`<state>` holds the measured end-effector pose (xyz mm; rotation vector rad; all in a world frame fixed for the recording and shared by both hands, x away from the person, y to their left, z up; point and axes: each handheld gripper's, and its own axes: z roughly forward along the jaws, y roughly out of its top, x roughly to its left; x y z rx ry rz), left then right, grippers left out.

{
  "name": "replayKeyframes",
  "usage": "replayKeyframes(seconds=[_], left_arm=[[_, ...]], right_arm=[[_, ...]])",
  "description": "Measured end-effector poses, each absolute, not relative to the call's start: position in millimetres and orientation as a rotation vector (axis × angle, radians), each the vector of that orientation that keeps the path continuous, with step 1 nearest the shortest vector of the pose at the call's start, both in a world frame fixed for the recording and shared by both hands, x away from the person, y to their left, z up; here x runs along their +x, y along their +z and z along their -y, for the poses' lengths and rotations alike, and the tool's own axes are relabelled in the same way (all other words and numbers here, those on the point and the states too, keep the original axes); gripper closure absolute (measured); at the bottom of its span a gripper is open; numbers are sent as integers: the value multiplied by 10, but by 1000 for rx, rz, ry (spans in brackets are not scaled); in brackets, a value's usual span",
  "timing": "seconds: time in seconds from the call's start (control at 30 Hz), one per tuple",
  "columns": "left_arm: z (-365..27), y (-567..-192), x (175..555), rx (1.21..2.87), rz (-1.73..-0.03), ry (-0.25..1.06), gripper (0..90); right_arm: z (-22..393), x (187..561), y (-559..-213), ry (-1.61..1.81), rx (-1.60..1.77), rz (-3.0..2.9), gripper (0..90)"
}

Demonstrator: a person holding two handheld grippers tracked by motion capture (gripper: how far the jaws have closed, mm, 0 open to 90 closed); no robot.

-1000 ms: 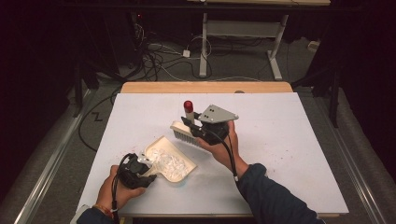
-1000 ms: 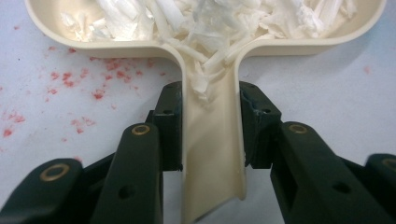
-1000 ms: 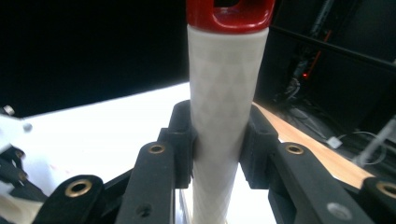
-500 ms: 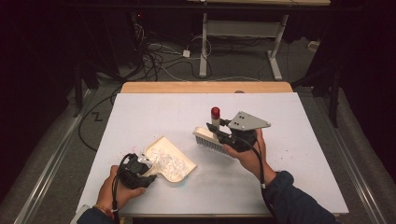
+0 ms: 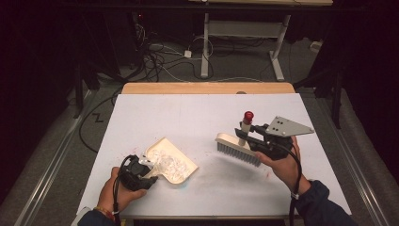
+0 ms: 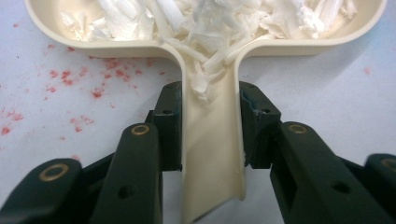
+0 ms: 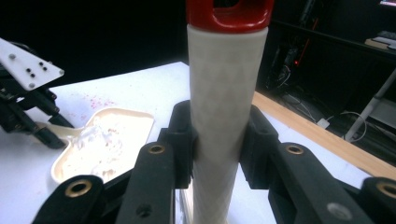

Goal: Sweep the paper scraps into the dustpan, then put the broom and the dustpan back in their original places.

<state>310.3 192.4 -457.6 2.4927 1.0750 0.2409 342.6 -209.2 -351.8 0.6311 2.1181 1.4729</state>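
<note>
A cream dustpan (image 5: pixel 173 160) full of white paper shreds (image 5: pixel 169 165) lies at the table's front left. My left gripper (image 5: pixel 151 168) is shut on its handle (image 6: pixel 212 140), with the pads pressing both sides. The shreds (image 6: pixel 210 23) spill down into the handle's channel. My right gripper (image 5: pixel 248 136) is shut on the white handle (image 7: pixel 224 107) of a hand brush (image 5: pixel 237 148) with a red cap (image 5: pixel 247 116). The brush hangs just above the table at the right, bristles down. The dustpan (image 7: pixel 105 144) appears off to the left in the right gripper view.
The white tabletop (image 5: pixel 197 117) has faint red specks (image 6: pixel 65 79) near the dustpan. A wooden strip (image 5: pixel 207 88) runs along the far edge. Cables (image 5: pixel 160 56) and a desk frame (image 5: pixel 244 42) sit on the floor beyond the table.
My right gripper carried the brush to the right, away from the dustpan. The left gripper and dustpan stayed put.
</note>
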Motion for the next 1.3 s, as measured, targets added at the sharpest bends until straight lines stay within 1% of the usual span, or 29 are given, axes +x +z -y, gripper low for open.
replayKeyframes(seconds=[0.6,1.07,1.3], left_arm=[[-1989,-4501,3131,2426,-1091,243,632],[-2094,-4516,3210,2349,-1217,310,632],[-2172,-4515,3263,2299,-1270,341,632]], right_arm=[[2708,3118,-3478,1433,669,-2184,701],[3073,2975,-3388,1417,670,-2243,701],[3095,3003,-3419,1418,652,-2346,700]])
